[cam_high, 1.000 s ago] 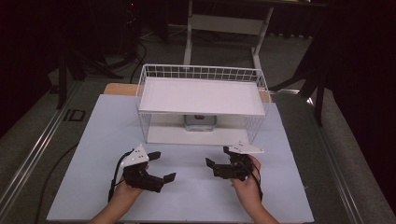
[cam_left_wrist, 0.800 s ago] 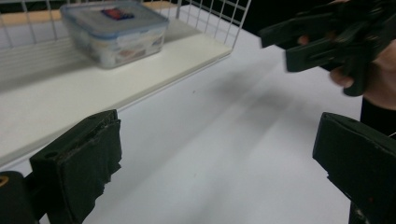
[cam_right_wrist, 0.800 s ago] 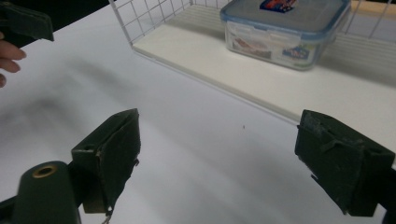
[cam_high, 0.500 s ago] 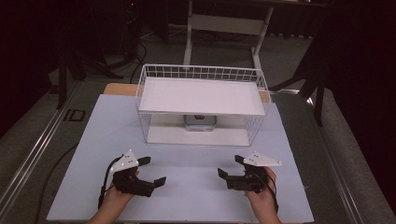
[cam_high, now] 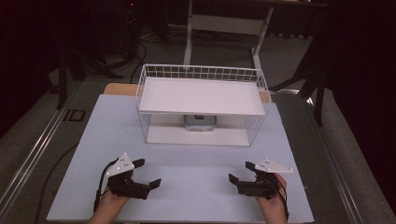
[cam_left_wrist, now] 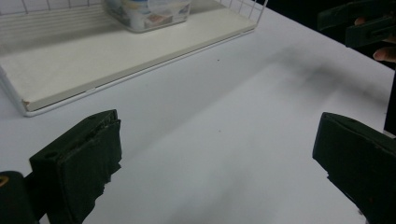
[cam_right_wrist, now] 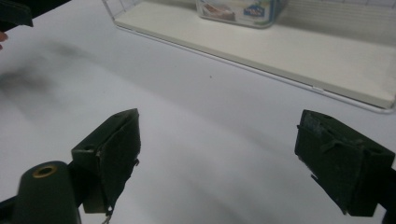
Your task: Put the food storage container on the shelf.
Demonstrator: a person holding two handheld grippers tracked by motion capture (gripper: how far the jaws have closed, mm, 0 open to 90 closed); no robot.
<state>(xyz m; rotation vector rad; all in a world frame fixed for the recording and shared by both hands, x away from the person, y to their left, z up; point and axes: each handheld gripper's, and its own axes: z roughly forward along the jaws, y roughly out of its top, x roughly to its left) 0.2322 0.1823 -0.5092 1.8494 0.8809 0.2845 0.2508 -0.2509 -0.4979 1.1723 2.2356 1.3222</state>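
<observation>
A: Where are the grippers?

B: Both sit low at the near edge of the table point(cam_high: 187, 163); the left gripper point(cam_high: 148, 173) is near the left corner, the right gripper point(cam_high: 242, 171) near the right, well apart from each other; a hand holds each.

A: Jaws?

B: Spread wide on both, nothing between them; in each gripper view the two black jaws stand far apart over bare white table.

A: And the tub?

B: The tub point(cam_high: 200, 122) stands on the lower board of the wire rack point(cam_high: 201, 72), at the back middle, under the upper shelf point(cam_high: 201, 95); in the left gripper view it shows at the top point(cam_left_wrist: 147, 11), a clear box with a printed label; both grippers are well away from it.
</observation>
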